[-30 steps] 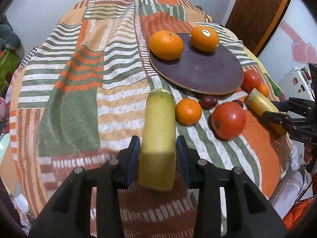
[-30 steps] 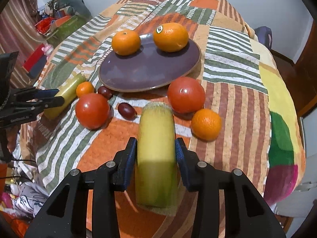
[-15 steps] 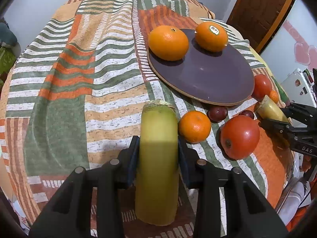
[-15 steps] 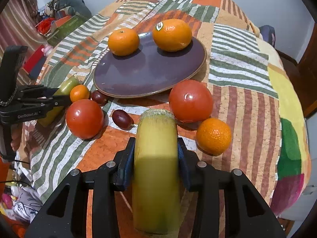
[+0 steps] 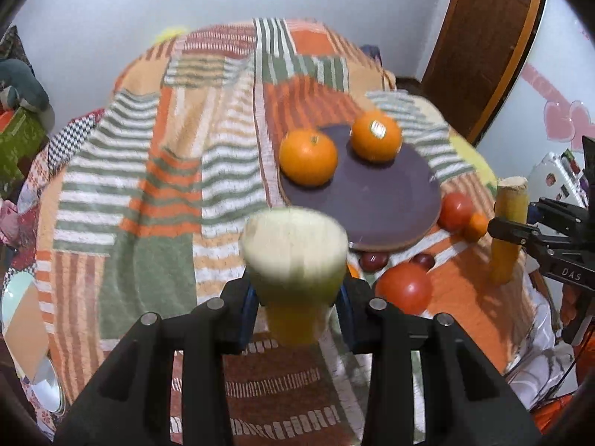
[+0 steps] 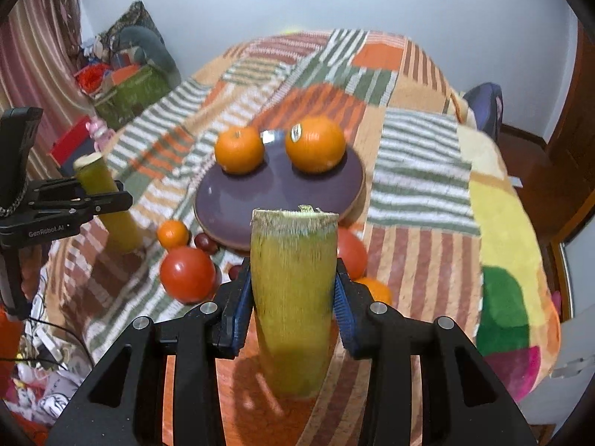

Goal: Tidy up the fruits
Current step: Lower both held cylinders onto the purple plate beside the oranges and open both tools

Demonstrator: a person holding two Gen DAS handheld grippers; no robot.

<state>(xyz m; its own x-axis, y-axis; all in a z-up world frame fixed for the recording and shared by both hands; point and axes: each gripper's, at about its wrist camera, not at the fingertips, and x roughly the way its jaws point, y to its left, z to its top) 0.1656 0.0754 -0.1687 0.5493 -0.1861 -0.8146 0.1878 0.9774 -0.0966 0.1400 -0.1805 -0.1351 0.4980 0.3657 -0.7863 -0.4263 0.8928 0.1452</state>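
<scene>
My left gripper [image 5: 295,316] is shut on a yellow-green sugarcane piece [image 5: 293,267], held upright above the striped cloth. My right gripper [image 6: 292,308] is shut on a second sugarcane piece [image 6: 293,297], also upright; it shows at the right of the left wrist view [image 5: 507,230]. A purple plate [image 6: 279,189] carries two oranges [image 6: 240,150] [image 6: 316,145]. Near its front edge lie two red tomatoes [image 6: 187,275] [image 6: 351,252], two small tangerines [image 6: 173,234] [image 6: 377,290] and dark grapes [image 6: 206,243].
The patchwork cloth [image 5: 156,186] covers the round table, with open cloth left of the plate. A wooden door [image 5: 483,44] stands at the right, clutter and bags [image 6: 126,74] at the left wall. A light plate [image 5: 22,297] lies at the far left edge.
Both grippers have tilted up and lifted, so each sugarcane piece went from lying along the cloth to standing upright. The fruits and plate have not moved.
</scene>
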